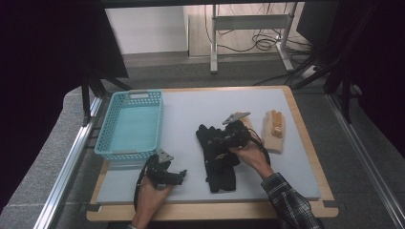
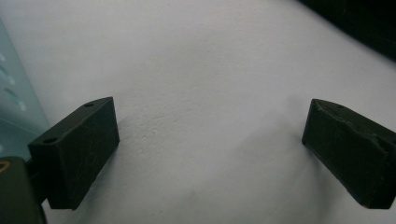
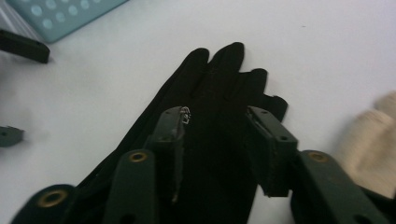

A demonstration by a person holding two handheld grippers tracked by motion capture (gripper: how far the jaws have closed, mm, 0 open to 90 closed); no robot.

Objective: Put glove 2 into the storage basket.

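A black glove (image 1: 217, 160) lies flat in the middle of the white mat, its fingers pointing to the far side. My right gripper (image 1: 214, 141) rests on it from the right. In the right gripper view its jaws stand partly apart over the black glove (image 3: 219, 79), one on each side of the palm, so the right gripper (image 3: 217, 114) is open. A beige glove (image 1: 273, 130) lies to the right of it. My left gripper (image 1: 180, 175) hovers at the front left with its jaws wide open over bare mat, and nothing sits in the left gripper (image 2: 210, 121).
A teal plastic basket (image 1: 107, 138) stands at the left of the table; its wall (image 2: 11, 98) shows beside the left jaw. The beige glove (image 3: 369, 140) lies close to the right jaw. The wooden table edge (image 1: 210, 211) runs along the front.
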